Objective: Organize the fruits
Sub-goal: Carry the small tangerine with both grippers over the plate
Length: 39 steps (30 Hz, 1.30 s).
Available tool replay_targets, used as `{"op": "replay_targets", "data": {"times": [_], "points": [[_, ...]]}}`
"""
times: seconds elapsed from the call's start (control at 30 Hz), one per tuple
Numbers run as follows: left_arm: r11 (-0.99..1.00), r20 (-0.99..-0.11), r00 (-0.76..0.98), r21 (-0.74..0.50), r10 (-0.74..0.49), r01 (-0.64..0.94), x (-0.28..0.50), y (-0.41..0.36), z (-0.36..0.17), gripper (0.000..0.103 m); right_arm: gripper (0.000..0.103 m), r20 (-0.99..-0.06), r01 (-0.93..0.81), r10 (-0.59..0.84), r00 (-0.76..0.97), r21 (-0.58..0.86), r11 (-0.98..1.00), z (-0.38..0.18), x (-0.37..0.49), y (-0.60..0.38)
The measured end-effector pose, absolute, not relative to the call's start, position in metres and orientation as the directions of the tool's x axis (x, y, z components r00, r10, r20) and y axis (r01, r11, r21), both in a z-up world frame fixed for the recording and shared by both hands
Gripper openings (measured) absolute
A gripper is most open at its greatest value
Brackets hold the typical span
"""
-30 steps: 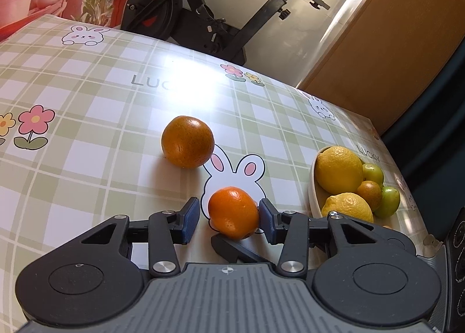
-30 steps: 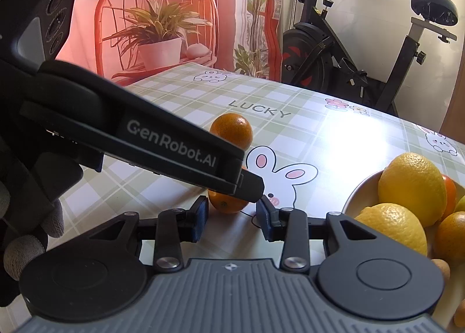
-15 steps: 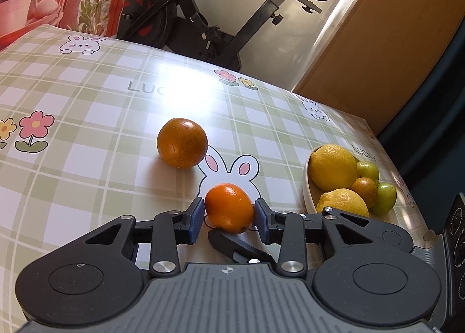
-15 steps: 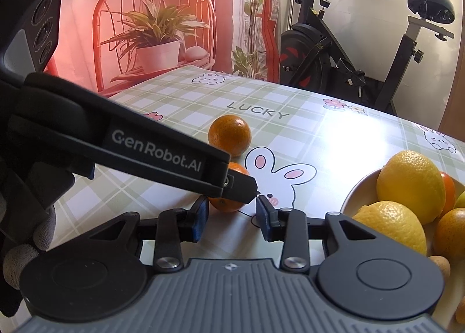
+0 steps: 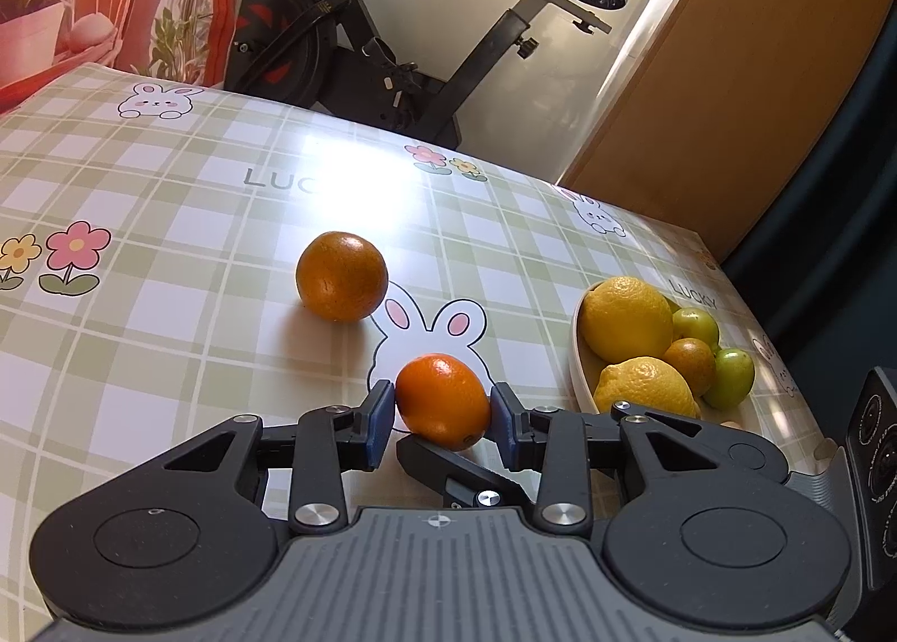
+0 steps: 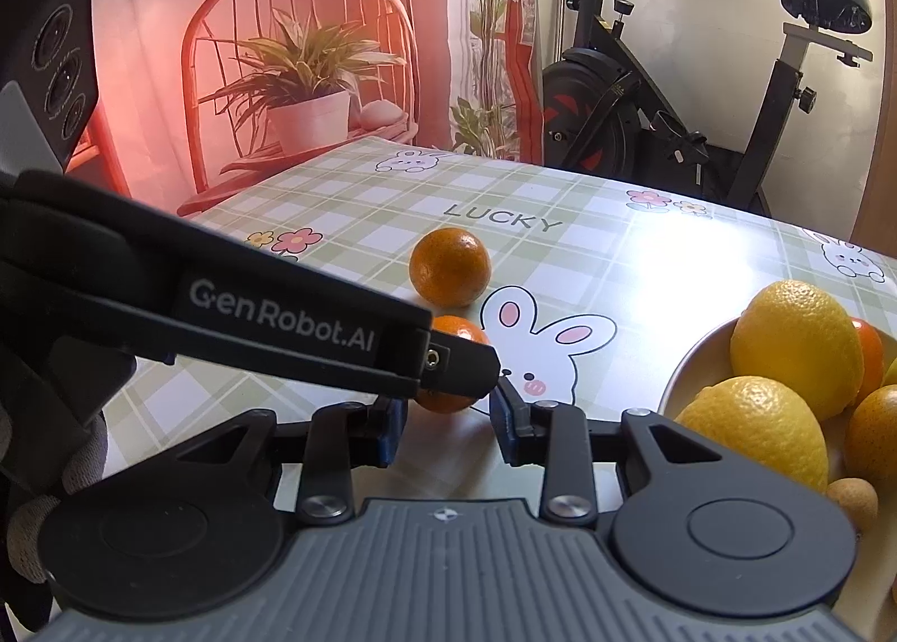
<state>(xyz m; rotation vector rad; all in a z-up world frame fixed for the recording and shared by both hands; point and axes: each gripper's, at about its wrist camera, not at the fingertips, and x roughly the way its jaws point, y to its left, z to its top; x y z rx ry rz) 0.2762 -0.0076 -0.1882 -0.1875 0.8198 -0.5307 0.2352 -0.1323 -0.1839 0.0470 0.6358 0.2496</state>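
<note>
Oranges are the loose fruit here: the nearer small orange [image 5: 443, 400] sits on the checked tablecloth [image 5: 168, 350] over the printed rabbit, now pinched between the blue pads of the left gripper [image 5: 443, 412], which stood wider around it a second ago and have since closed onto its sides. The right gripper [image 6: 445, 420] waits just behind the same fruit, its fingers drawn nearly together on nothing. A second orange [image 5: 341, 276] lies apart, farther up the cloth. The bowl [image 5: 577, 361] of lemons and small green fruit is to the right, so the held orange looks ready to lift and carry there.
</note>
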Motion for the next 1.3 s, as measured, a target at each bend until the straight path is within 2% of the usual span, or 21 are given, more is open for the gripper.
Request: {"op": "replay_targets", "data": {"times": [0.7,0.97,1.3], "points": [[0.816,-0.626,0.550,-0.276,-0.553,0.508,0.215,-0.064,-0.166,0.039,0.035,-0.487,-0.164,0.237,0.841,0.187,0.969,-0.170,0.163,-0.172],[0.784,-0.633,0.518,-0.247,-0.575,0.569,0.196,-0.105,-0.160,0.039,0.035,-0.453,-0.093,0.183,0.873,0.214,0.972,-0.164,0.125,-0.206],[0.756,-0.661,0.470,-0.235,-0.585,0.611,0.204,-0.149,-0.162,0.040,0.035,-0.454,0.022,0.094,0.886,0.245,0.969,-0.163,0.107,-0.242]]}}
